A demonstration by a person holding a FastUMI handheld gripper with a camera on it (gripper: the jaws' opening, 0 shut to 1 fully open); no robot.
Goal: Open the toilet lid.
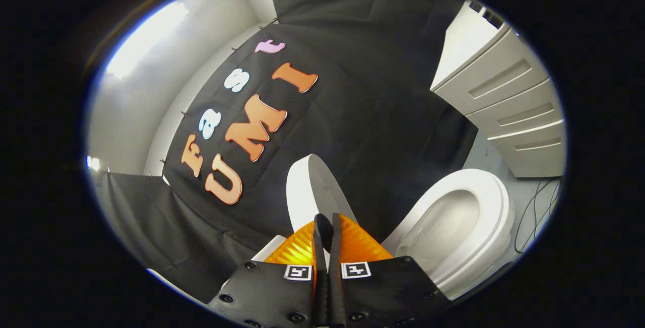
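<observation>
White toilet lid (310, 192) upright, claw (327, 227) clenched before it; grey cabinet (514, 111) beyond bowl (453, 227)

White drawer cabinet (509, 101) near cables (539, 212) on floor (491, 154).

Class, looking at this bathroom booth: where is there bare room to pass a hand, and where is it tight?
Free: above the white seat ring, between raised white lid and grey drawer cabinet. Tight: the closed fingers pinch the lid's edge; cables crowd the floor beside the bowl.
</observation>
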